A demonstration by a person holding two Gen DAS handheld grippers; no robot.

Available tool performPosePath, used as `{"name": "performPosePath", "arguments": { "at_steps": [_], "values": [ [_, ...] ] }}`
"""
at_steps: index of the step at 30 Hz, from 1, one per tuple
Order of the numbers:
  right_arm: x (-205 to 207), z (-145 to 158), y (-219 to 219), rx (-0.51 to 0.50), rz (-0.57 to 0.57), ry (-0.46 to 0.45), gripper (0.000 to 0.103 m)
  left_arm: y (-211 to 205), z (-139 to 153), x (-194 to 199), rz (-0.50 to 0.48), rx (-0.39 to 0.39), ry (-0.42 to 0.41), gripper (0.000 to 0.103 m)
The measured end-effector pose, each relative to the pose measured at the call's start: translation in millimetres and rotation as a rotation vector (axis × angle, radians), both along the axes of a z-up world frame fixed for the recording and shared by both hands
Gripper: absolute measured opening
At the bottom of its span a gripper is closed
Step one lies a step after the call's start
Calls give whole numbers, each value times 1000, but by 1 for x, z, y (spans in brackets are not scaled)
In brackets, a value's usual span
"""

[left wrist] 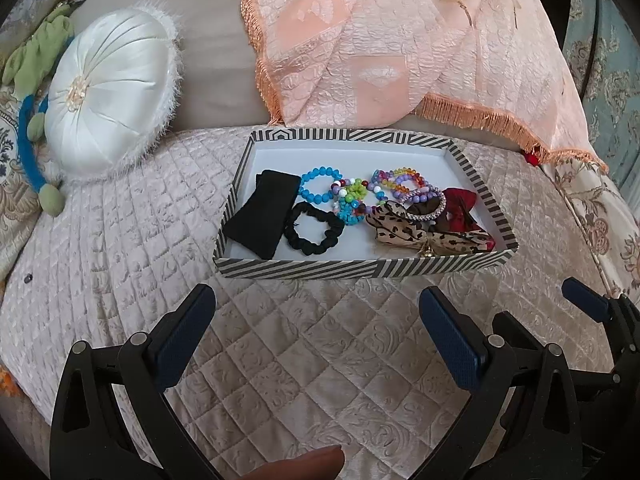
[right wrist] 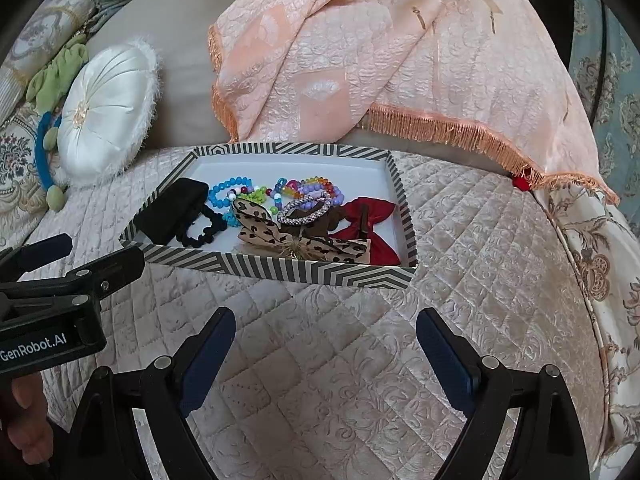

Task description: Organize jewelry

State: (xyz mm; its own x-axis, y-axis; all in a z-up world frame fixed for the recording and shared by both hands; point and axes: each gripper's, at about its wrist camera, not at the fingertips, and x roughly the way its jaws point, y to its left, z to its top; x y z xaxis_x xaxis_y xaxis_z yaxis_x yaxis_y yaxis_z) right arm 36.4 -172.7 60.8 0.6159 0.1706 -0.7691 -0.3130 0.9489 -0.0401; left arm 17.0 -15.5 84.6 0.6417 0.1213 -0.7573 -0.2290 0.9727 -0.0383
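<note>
A shallow striped tray (left wrist: 352,269) (right wrist: 280,270) lies on a quilted bedspread. Inside it are a black pouch (left wrist: 264,216) (right wrist: 168,212), a black scrunchie (left wrist: 314,230) (right wrist: 200,230), a blue bead bracelet (left wrist: 318,182) (right wrist: 224,194), multicoloured bead bracelets (left wrist: 394,180) (right wrist: 308,186), a rhinestone bangle (left wrist: 426,204) (right wrist: 306,210), a leopard-print bow (left wrist: 408,234) (right wrist: 280,240) and a red bow (left wrist: 460,208) (right wrist: 368,226). My left gripper (left wrist: 316,304) hovers open just in front of the tray, nothing between its fingers. My right gripper (right wrist: 326,328) hangs open beside it, also empty.
A round white satin cushion (left wrist: 110,98) (right wrist: 106,110) with a blue and green cord sits at the left. A peach fringed blanket (left wrist: 400,44) (right wrist: 380,52) drapes behind the tray. Quilted bedspread (left wrist: 300,360) (right wrist: 480,260) stretches in front and to the right.
</note>
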Motion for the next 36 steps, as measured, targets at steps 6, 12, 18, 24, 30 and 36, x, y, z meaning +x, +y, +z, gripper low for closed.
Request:
{"name": "performPosePath", "arguments": {
  "at_steps": [6,12,18,24,30,36],
  "values": [
    [0,0,-1,0,-3,-4,90,-1,1,0,-5,7,-5,102],
    [0,0,-1,1,-5,-5,90,0,1,-1,-4,5,-4,102],
    [0,0,-2,1,-4,-5,90,0,1,-1,-4,6,-7,102],
    [1,0,-2,-3,-4,-4,90,0,2,-1,-4,4,-7,102],
    [1,0,-2,-4,-4,-5,90,-2,2,-2,-1,6,-6,102],
    [1,-1,-1,-4,-4,-5,90,-2,2,-2,-1,5,-6,102]
  ]
}}
